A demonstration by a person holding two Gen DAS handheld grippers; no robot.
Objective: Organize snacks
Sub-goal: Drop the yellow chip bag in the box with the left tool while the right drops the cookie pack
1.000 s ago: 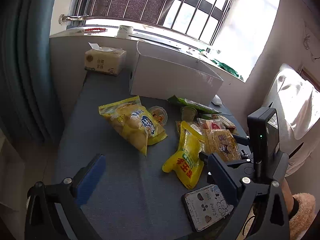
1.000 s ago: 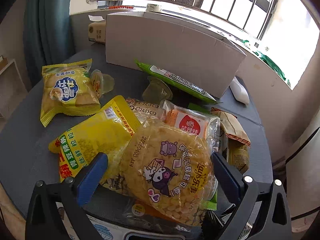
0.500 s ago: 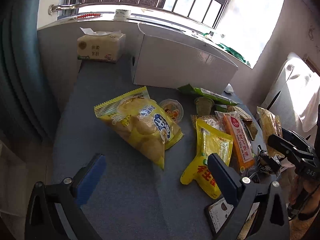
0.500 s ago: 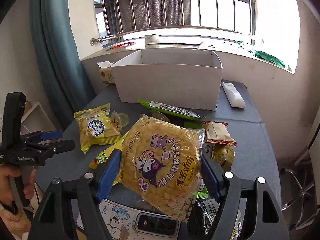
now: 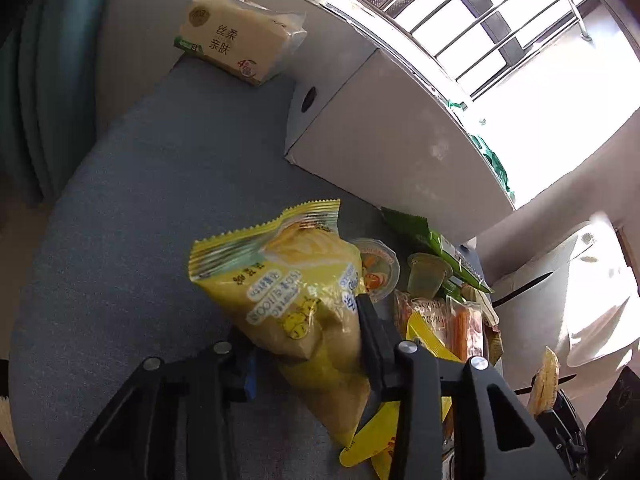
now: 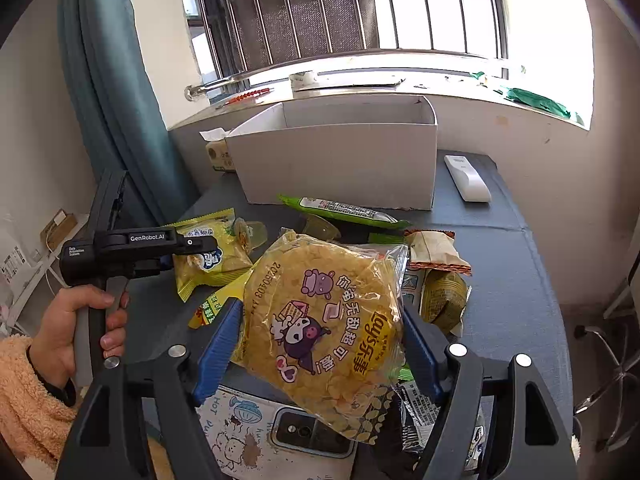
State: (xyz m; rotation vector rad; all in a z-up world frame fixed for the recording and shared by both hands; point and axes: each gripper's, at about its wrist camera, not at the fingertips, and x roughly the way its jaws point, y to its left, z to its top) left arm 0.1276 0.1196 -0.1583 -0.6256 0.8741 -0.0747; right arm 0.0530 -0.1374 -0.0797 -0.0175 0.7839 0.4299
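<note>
Beside box (image 6: pixel 336 156), gripped snack bags (image 6: pixel 320 328).

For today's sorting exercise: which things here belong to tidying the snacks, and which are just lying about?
Job:
round crisp pack, in right claw
yellow chip bag, in left claw
white box

Lying about:
tissue pack
remote
phone
</note>
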